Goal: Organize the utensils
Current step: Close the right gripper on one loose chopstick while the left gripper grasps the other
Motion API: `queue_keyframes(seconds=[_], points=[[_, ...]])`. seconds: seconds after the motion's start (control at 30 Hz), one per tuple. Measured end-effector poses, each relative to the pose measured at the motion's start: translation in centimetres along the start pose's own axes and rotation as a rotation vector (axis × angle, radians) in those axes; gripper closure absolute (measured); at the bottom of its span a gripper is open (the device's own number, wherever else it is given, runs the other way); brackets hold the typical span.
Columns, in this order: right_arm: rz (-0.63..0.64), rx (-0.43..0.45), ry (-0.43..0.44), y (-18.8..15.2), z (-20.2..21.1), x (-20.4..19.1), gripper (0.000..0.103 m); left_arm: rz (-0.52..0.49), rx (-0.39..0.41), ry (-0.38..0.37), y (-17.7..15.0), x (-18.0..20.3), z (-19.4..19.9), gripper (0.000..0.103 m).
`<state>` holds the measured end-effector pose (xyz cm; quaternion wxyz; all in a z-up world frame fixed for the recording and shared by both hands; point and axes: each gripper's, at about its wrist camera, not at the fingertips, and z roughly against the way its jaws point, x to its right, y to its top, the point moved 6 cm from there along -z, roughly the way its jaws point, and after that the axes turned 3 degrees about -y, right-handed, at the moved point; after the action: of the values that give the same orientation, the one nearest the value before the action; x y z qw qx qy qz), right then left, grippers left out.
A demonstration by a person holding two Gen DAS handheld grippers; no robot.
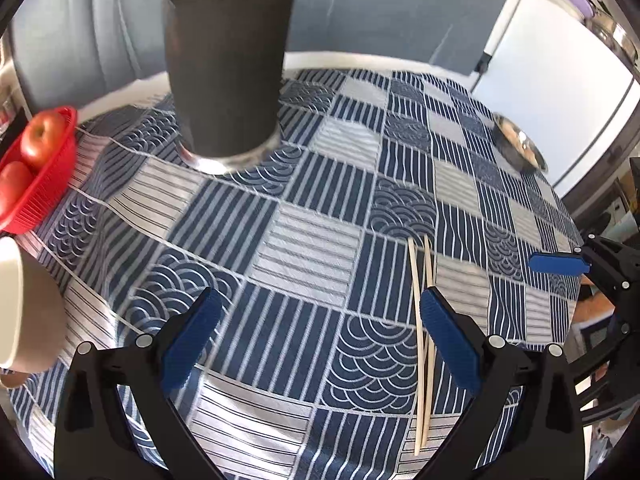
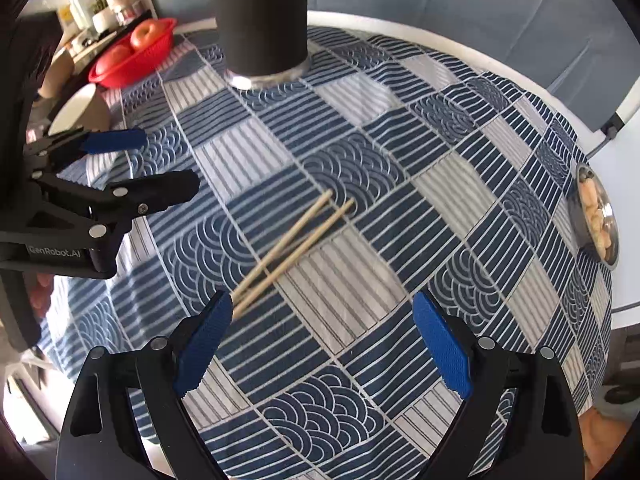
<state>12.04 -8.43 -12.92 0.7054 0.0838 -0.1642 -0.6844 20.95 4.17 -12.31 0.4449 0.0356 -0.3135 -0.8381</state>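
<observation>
A pair of pale wooden chopsticks [image 1: 423,344] lies on the blue patterned tablecloth [image 1: 304,248], beside the right finger of my open, empty left gripper [image 1: 320,316]. In the right wrist view the chopsticks [image 2: 292,246] lie just ahead of my open, empty right gripper [image 2: 322,316], their near ends by its left finger. A tall black utensil holder [image 1: 228,72] with a metal base stands at the far side and holds several chopsticks; it also shows in the right wrist view [image 2: 262,16]. The left gripper [image 2: 120,168] shows at the left of the right wrist view.
A red basket of apples [image 1: 40,168] sits at the far left, also in the right wrist view [image 2: 132,54]. A beige cup [image 1: 24,308] lies at the left edge. A metal bowl with food [image 2: 596,216] sits at the right table edge. A white fridge [image 1: 560,92] stands behind.
</observation>
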Motion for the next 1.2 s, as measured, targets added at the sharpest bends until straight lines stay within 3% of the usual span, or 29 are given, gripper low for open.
queue_keyframes(seconds=[0.23,0.53,1.0,1.2], points=[[-0.016,-0.001,-0.015,-1.7,-2.0,-0.3,0.016,-0.046,-0.041,-0.044,-0.7,1.1,-2.5,0.006],[-0.026,0.029,-0.021,-3.0,-3.1,-1.4,0.016,-0.155,-0.079,-0.040,-0.5,2.5,-4.4,0.006],[-0.271,0.025,-0.044,-3.7,-4.3,-1.5,0.015,-0.288,-0.190,-0.078,0.2,3.6,-6.5,0.006],[-0.354,0.018,-0.078,-3.6,-4.4,-0.9,0.015,-0.346,-0.211,-0.048,0.7,4.2,-7.8,0.006]])
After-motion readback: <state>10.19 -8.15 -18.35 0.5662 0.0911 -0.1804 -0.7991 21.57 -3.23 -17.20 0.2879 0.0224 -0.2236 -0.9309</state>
